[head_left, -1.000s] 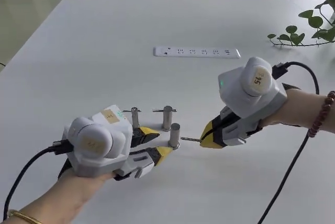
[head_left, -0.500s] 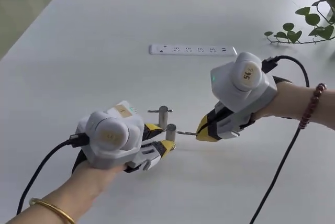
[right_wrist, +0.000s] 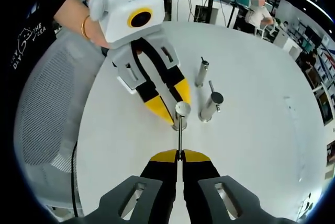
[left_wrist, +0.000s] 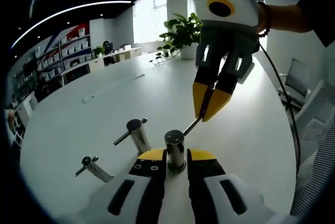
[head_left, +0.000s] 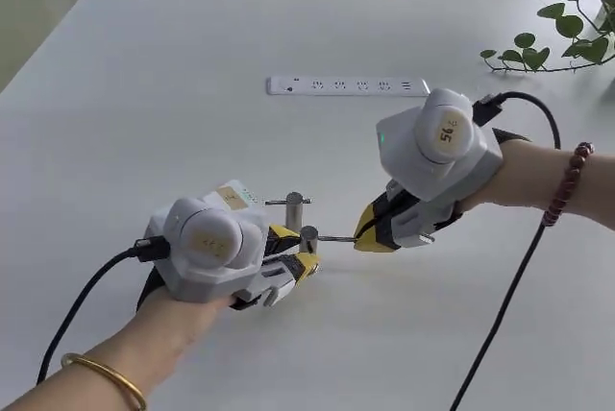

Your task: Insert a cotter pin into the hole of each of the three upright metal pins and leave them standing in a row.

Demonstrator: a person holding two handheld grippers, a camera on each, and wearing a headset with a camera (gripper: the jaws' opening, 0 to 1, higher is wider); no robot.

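Note:
Three short upright metal pins stand on the white table. My left gripper (head_left: 297, 259) (left_wrist: 176, 157) is shut on the nearest pin (head_left: 308, 238) (left_wrist: 174, 146) (right_wrist: 182, 111) low on its shaft. My right gripper (head_left: 365, 236) (right_wrist: 179, 156) is shut on a thin cotter pin (head_left: 336, 238) (left_wrist: 192, 126) (right_wrist: 179, 135), held level, with its tip at the top of that pin's side. The middle pin (head_left: 295, 209) (left_wrist: 137, 134) (right_wrist: 210, 104) and the far pin (left_wrist: 95, 168) (right_wrist: 201, 71) each have a cotter pin through them. In the head view my left gripper hides the far pin.
A white power strip (head_left: 348, 86) lies across the table beyond the pins. A trailing green plant (head_left: 567, 36) sits at the far right. Black cables (head_left: 509, 286) run from both grippers toward the table's near edge. Bare table surrounds the pins.
The right gripper has brought the cotter pin slightly closer to the held pin, so its tip now meets the pin's top. The left gripper stays shut on that pin. The head camera shifted.

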